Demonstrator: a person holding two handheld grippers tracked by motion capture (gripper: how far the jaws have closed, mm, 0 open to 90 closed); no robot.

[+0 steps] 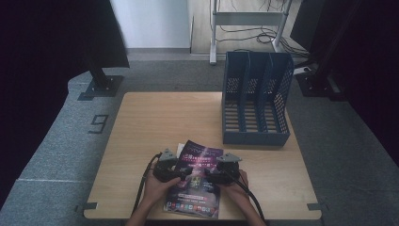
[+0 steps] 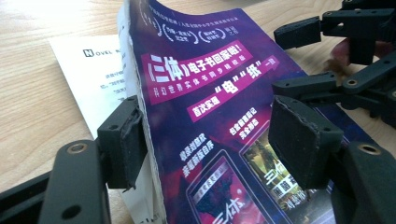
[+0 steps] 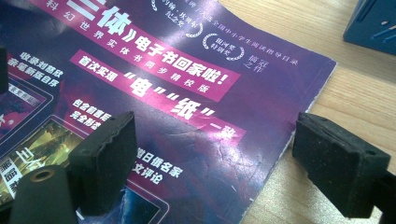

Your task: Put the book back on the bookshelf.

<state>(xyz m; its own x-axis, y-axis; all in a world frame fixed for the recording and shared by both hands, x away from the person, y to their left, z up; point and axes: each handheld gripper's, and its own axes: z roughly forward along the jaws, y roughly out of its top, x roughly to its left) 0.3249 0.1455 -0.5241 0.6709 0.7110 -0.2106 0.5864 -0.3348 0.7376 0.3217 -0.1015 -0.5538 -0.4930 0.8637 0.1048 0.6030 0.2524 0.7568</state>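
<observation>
The left tongs [image 2: 205, 140] stand apart, one pad pressed against the left edge of a purple magazine [image 2: 219, 121] and the other hovering over its cover, so that edge is lifted and the cover bows upward. The right tongs [image 3: 229, 161] are also apart, straddling the magazine's right edge, one pad above the cover and one above the bare wood. In the high view both tongs sit at lower centre of the frame, the magazine [image 1: 197, 186] between them on the bench [image 1: 155, 122]. A white sheet [image 2: 93, 74] lies under the magazine's left side. A blue file rack [image 1: 256, 99] stands at upper right, well apart.
</observation>
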